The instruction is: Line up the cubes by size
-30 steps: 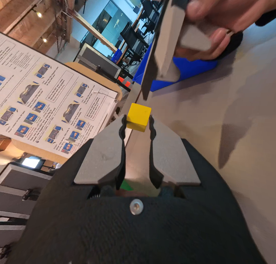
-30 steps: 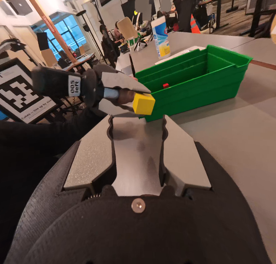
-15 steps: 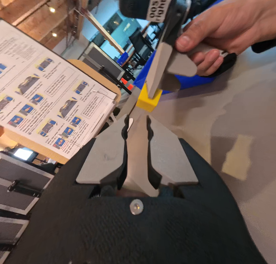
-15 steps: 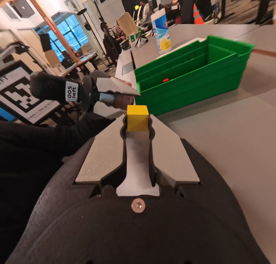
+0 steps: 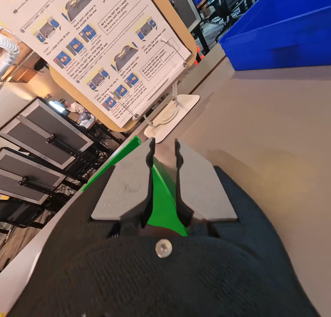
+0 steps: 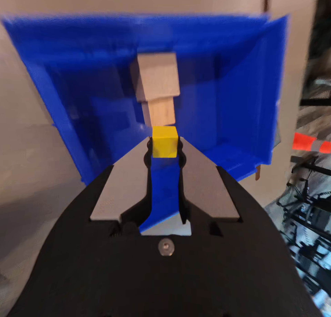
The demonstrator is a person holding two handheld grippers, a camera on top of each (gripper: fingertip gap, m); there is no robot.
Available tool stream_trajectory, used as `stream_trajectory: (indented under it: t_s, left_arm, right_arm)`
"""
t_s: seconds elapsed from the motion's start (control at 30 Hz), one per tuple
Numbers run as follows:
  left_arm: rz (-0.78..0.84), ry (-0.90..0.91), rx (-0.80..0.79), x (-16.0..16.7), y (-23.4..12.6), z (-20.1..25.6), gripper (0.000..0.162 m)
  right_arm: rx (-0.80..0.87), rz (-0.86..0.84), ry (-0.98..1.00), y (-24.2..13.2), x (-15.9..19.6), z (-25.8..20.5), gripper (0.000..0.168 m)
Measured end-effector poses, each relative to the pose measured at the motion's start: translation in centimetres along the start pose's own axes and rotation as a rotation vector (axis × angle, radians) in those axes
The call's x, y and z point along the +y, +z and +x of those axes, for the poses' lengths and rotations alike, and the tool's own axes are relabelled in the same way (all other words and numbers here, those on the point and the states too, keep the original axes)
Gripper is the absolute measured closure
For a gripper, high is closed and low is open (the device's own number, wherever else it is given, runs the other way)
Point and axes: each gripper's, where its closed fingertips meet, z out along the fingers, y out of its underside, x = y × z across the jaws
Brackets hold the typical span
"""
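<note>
My right gripper (image 6: 164,146) is shut on a yellow cube (image 6: 164,141) and holds it over the inside of the blue bin (image 6: 232,97). In the bin a large grey cube (image 6: 157,77) and a smaller light wooden cube (image 6: 161,112) lie in a row, just beyond the yellow one. My left gripper (image 5: 164,142) is open and empty, above the grey table (image 5: 259,129), with the edge of the green bin (image 5: 161,201) under its fingers. The view is blurred in the right wrist view.
An instruction sheet on a white stand (image 5: 172,111) stands ahead of the left gripper at the table's edge. The blue bin (image 5: 286,36) is at the far right in the left wrist view. Dark cabinets (image 5: 35,147) lie beyond the table.
The yellow cube passed from my left gripper to my right one. The right gripper swung with it over the blue bin. The left gripper drew back toward the green bin, empty.
</note>
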Motion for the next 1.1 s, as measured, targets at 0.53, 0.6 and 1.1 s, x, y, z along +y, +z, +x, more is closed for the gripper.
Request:
stream_trajectory:
  t_s: [0.53,0.6,1.1]
  left_arm:
    - [-0.288,-0.134,-0.05,7.4,-3.1,-4.5,0.14]
    - [-0.339,-0.129,-0.076,8.7,-3.2,-5.1,0.141]
    - [-0.457,-0.08,0.079,12.0,-1.0,-0.7,0.139]
  right_arm:
    - [-0.257,-0.169,-0.082,8.4,2.6,-1.6,0.143]
    - [-0.258,-0.171,-0.065,8.6,2.6,-1.5,0.141]
    - [0.116,0.672,0.177,-8.1,-14.4,0.1,0.132]
